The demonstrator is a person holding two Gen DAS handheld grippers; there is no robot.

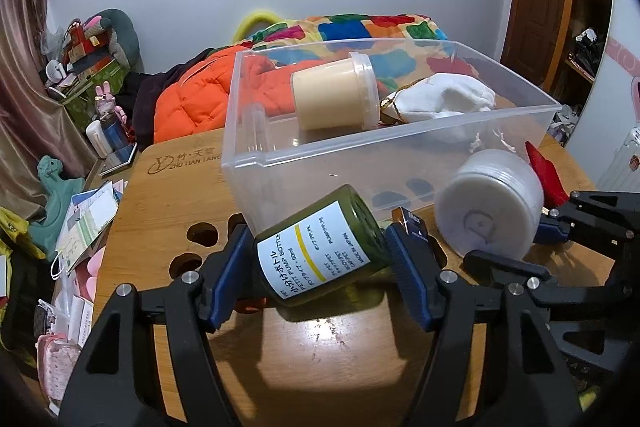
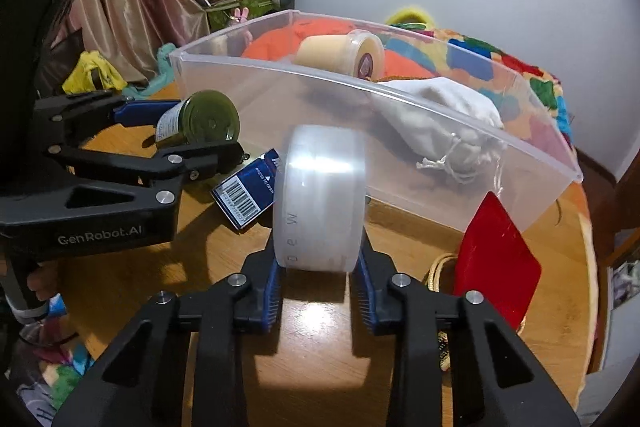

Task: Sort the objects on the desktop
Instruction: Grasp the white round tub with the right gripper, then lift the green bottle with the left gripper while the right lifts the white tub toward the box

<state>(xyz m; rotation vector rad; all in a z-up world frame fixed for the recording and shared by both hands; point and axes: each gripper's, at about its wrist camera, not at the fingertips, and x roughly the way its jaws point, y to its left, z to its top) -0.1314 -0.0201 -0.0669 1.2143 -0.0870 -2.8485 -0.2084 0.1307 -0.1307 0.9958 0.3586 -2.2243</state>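
My left gripper [image 1: 320,267] is shut on a green pump bottle [image 1: 320,251] with a white label, held tilted above the wooden table [image 1: 320,367] just in front of a clear plastic bin [image 1: 256,163]. My right gripper [image 2: 320,283] is shut on a white round jar [image 2: 320,199], also held before the bin [image 2: 400,155]. The bin holds a cream jar [image 1: 336,95] on its side and a white drawstring pouch [image 1: 444,99]. The jar [image 1: 492,203] and right gripper show at the right of the left wrist view. The bottle [image 2: 204,121] and left gripper show in the right wrist view.
A small blue box [image 2: 250,195] with a barcode lies on the table between the grippers. A red card [image 2: 496,259] leans at the right beside a woven cord. Behind the table are an orange jacket [image 1: 188,103] and a colourful blanket. Clutter lies left of the table.
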